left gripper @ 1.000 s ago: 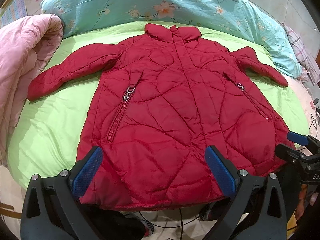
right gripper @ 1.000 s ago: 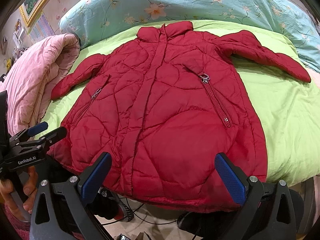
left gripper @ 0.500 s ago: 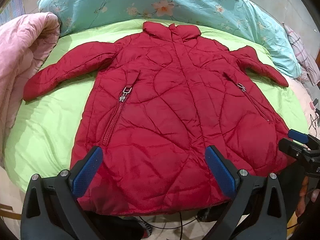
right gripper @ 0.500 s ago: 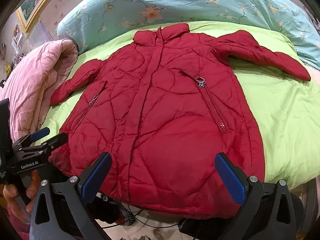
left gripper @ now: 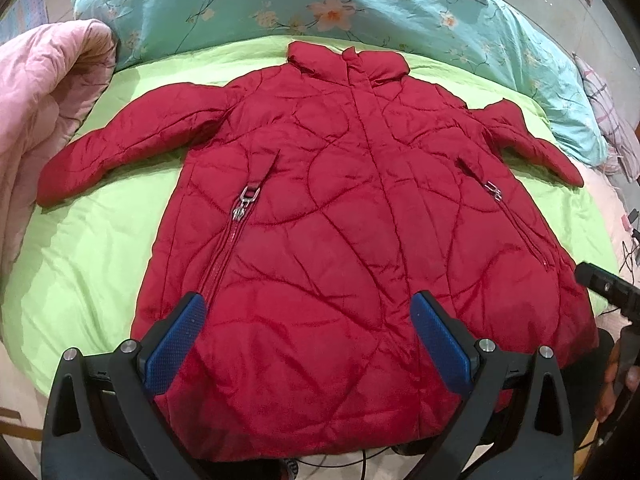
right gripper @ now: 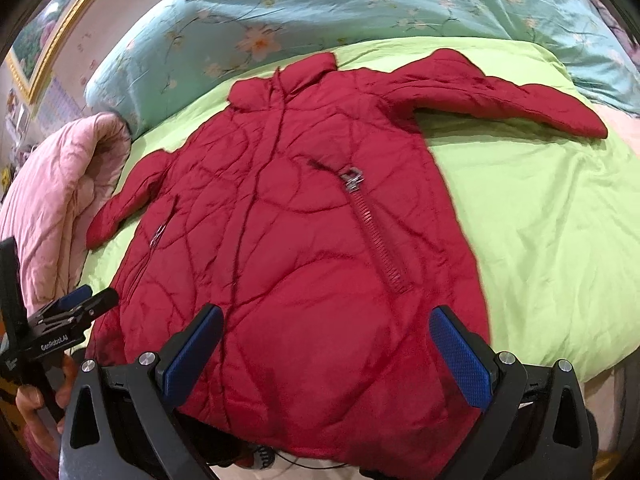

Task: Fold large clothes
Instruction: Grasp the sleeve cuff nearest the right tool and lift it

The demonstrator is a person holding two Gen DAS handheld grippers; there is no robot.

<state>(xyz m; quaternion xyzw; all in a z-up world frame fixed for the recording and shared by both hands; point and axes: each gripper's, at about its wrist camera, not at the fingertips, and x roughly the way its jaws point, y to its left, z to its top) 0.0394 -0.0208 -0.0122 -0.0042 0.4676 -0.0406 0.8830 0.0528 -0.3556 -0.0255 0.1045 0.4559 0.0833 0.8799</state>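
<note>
A red quilted coat (left gripper: pixel 340 216) lies flat, front up, on a light green sheet (left gripper: pixel 80 248), collar far, hem near me, both sleeves spread out. It also shows in the right wrist view (right gripper: pixel 304 240). My left gripper (left gripper: pixel 310 320) is open and empty, hovering over the hem's left half. My right gripper (right gripper: pixel 326 330) is open and empty over the hem's right half. Each gripper shows at the edge of the other's view: the right one (left gripper: pixel 600 284), the left one (right gripper: pixel 76 304).
A pink quilt (left gripper: pixel 36 92) is bunched at the left. A turquoise floral duvet (left gripper: pixel 320 4) lies along the far side. The bed's near edge is just under the hem, with cables and floor below (left gripper: pixel 360 460).
Both grippers have moved forward over the hem, so the coat looms larger. The coat has not moved. Both grippers remain open.
</note>
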